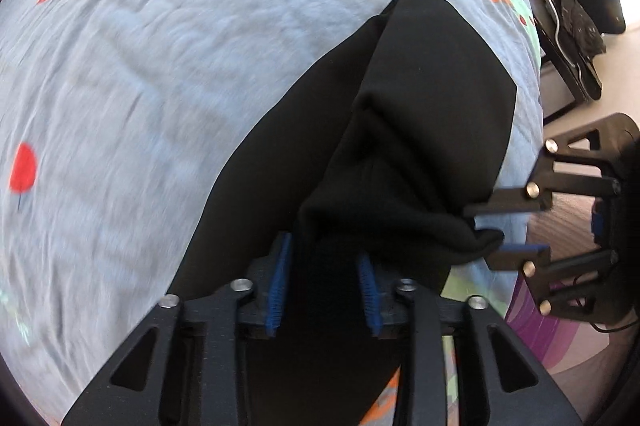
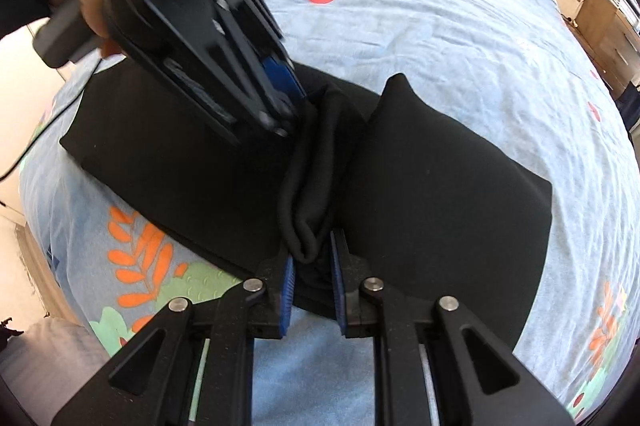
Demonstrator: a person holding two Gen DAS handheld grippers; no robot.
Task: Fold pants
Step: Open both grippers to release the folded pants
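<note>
On the bedsheet [image 2: 440, 38], black pants [image 2: 440, 186] (bunched mid-fold).

left gripper [image 1: 324, 290] fingers parted, right gripper [image 2: 314, 286] clamped

Black soft-knit pants [image 2: 440, 194], partly folded, are spread flat across a light blue bedsheet printed with orange leaves and red fruit [image 2: 420, 46]. Along the middle, the fabric is gathered into a raised, rumpled ridge. Outer panels are seen lying smooth.
</note>
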